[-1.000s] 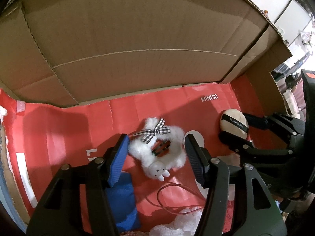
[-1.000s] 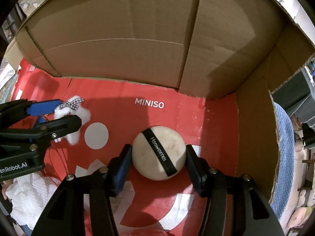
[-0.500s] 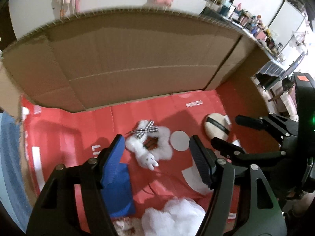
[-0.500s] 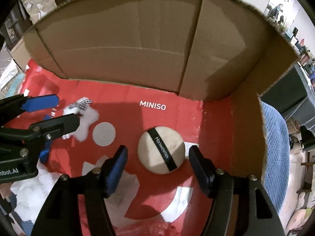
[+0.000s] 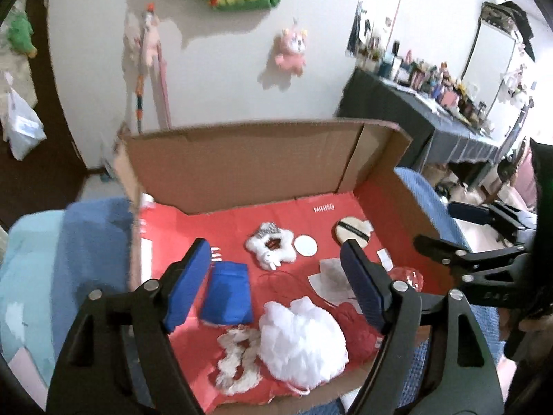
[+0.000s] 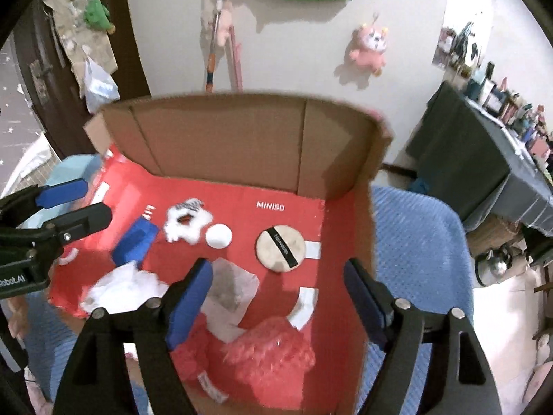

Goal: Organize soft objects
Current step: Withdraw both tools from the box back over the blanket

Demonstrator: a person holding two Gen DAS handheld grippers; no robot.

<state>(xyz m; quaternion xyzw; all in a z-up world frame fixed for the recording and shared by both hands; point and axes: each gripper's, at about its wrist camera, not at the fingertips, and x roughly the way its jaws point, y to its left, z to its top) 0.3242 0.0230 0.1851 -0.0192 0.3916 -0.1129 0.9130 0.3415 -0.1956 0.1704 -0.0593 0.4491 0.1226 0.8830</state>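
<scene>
Both grippers hang above an open cardboard box (image 5: pixel 242 166) with a red floor. The left gripper (image 5: pixel 276 287) fills the bottom of its view, fingers apart with nothing between the pads; its jaws have just been opening. The right gripper (image 6: pixel 276 297) is the same, fingers wide apart and empty, its jaws also just opening.

In the left view, a white plush (image 5: pixel 271 247) lies at the centre of the floor, and a round puff (image 5: pixel 352 231) with a black band lies right of it, well apart. A blue pouch (image 5: pixel 226 294) sits lower left, a white bath pouf (image 5: pixel 302 339) at bottom centre. In the right view the puff (image 6: pixel 280 248) lies at centre, a red pouf (image 6: pixel 273 359) below it.
</scene>
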